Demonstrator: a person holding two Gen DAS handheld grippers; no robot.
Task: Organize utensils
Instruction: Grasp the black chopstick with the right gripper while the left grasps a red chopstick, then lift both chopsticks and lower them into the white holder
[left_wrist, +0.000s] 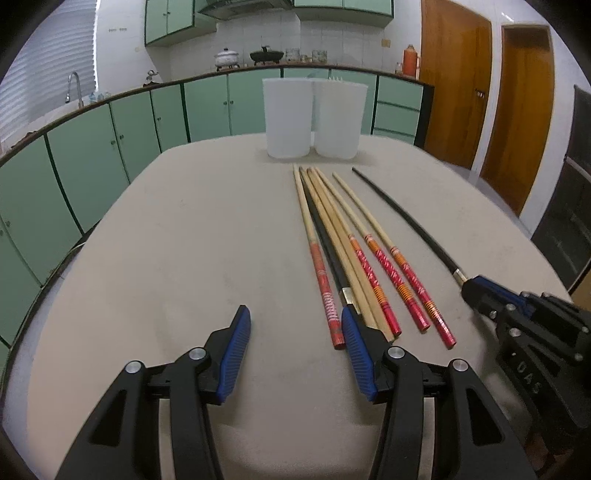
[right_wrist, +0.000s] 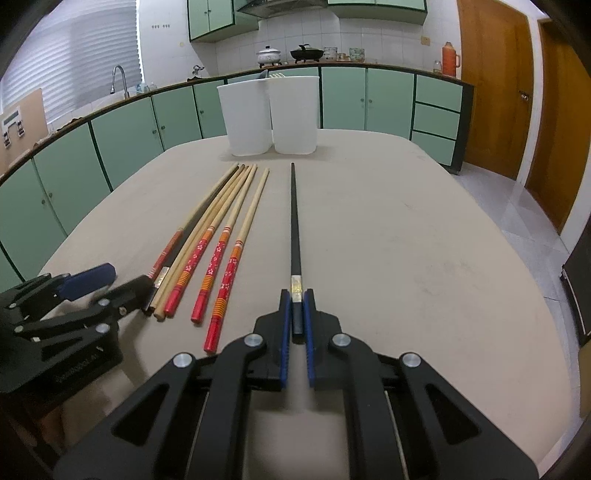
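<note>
Several wooden chopsticks with red and orange ends (left_wrist: 373, 254) (right_wrist: 218, 236) lie side by side on the beige table, with a black chopstick (left_wrist: 330, 247) among them. A second black chopstick (right_wrist: 294, 221) (left_wrist: 406, 221) lies apart to their right. My right gripper (right_wrist: 295, 299) (left_wrist: 471, 286) is shut on its near end, which rests at table level. My left gripper (left_wrist: 295, 321) (right_wrist: 122, 275) is open and empty, its right finger over the near ends of the bundle. Two white containers (left_wrist: 314, 118) (right_wrist: 271, 114) stand at the table's far side, utensil tips showing over their rims.
The beige table (left_wrist: 166, 240) (right_wrist: 424, 240) has rounded edges. Green kitchen cabinets (left_wrist: 110, 140) and a counter with pots run behind it. Wooden doors (right_wrist: 491, 85) stand at the right.
</note>
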